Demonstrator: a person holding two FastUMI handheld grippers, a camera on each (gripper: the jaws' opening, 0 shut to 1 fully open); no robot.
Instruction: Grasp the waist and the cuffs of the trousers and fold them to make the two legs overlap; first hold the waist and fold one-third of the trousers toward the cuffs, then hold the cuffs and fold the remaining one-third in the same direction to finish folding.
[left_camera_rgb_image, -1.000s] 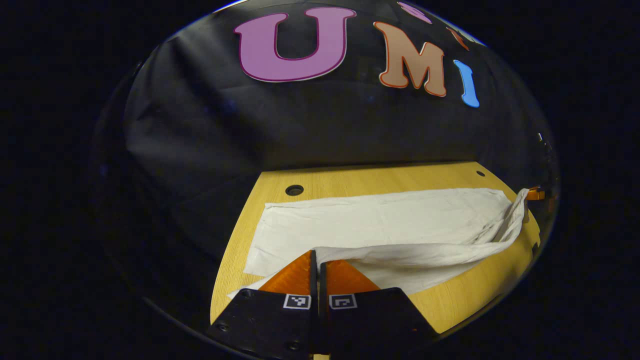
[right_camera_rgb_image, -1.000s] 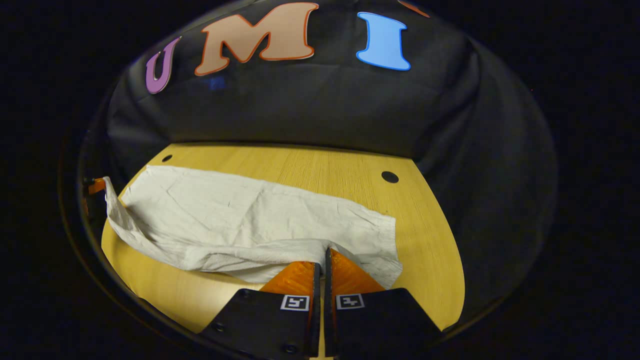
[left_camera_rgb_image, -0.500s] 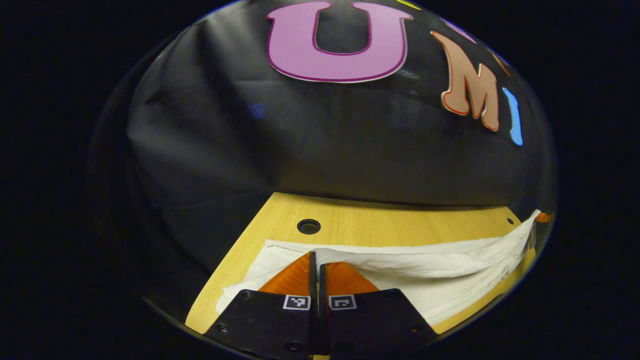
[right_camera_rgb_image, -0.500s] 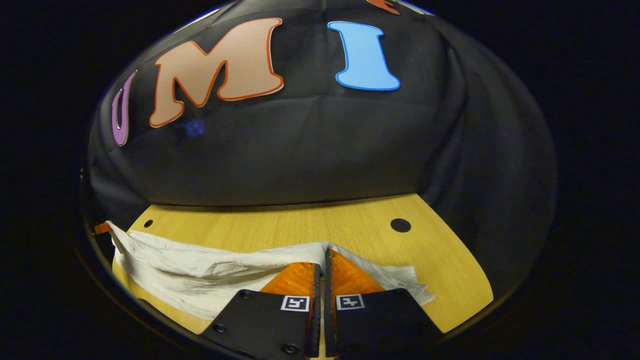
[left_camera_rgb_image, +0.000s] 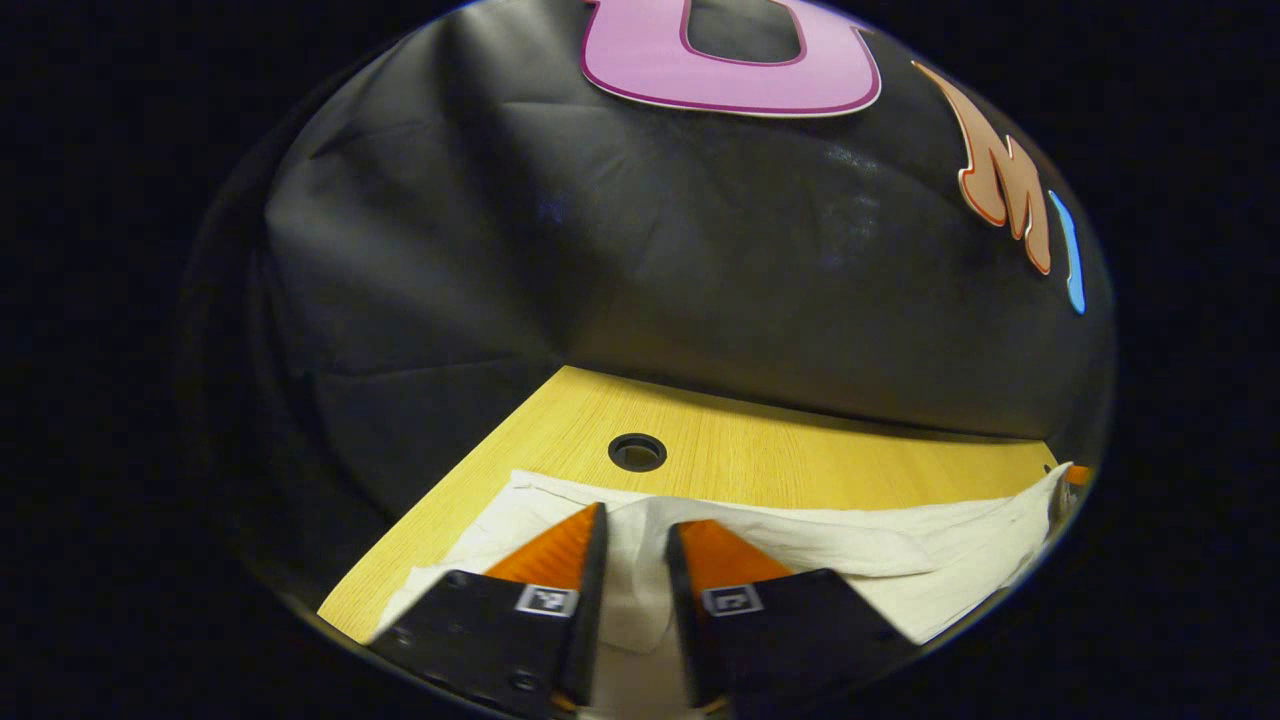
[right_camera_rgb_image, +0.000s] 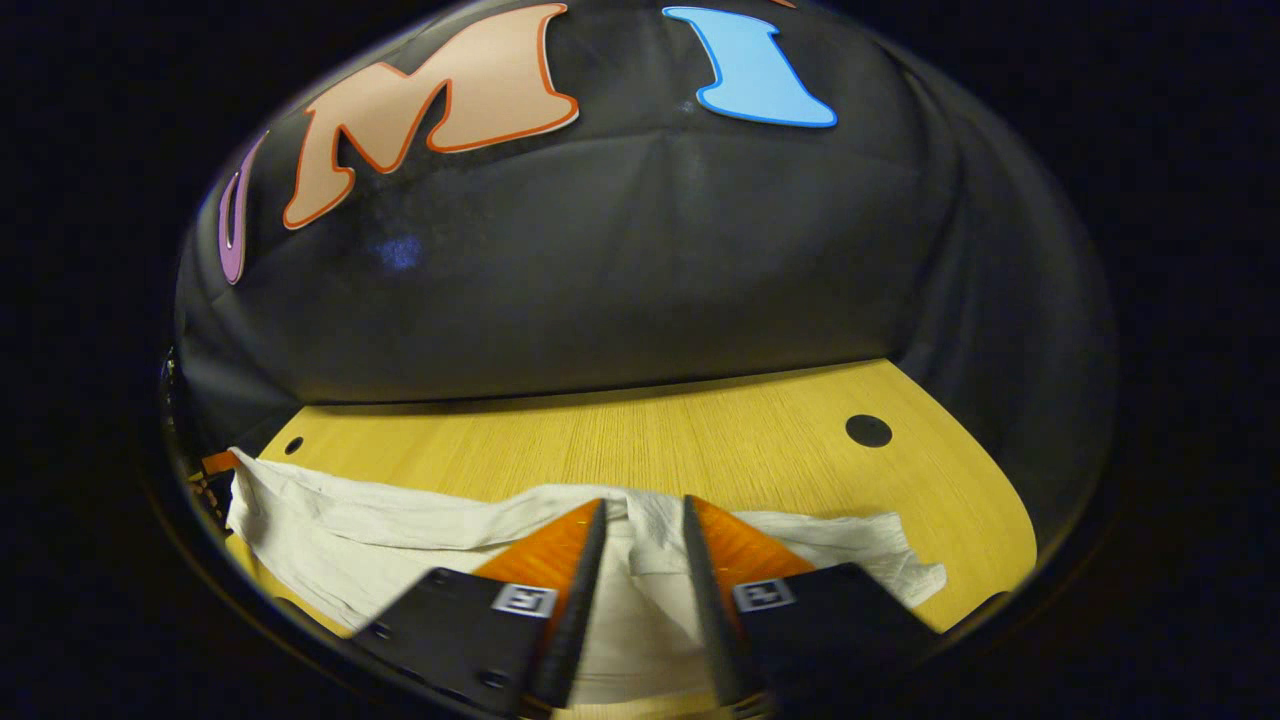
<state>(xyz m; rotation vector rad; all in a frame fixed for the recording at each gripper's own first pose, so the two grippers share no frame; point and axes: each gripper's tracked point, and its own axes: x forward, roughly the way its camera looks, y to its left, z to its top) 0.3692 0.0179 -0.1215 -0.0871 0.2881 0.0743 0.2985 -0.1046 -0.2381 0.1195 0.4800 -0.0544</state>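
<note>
Your left gripper (left_camera_rgb_image: 636, 525) and right gripper (right_camera_rgb_image: 645, 520) both stand released over the white trousers (left_camera_rgb_image: 850, 545) (folded lengthwise), which lie on the wooden table (right_camera_rgb_image: 650, 440).

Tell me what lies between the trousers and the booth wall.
Bare wooden table with a round hole, past the trousers, in the right gripper view.

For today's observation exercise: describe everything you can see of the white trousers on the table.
The trousers are white, thin, creased cloth, lying flat and long across the wooden table, folded with one layer over another. Both tongs, left and right, stand open with cloth between their fingers, released. In the left gripper view the far end rises toward the other tongs.
</note>
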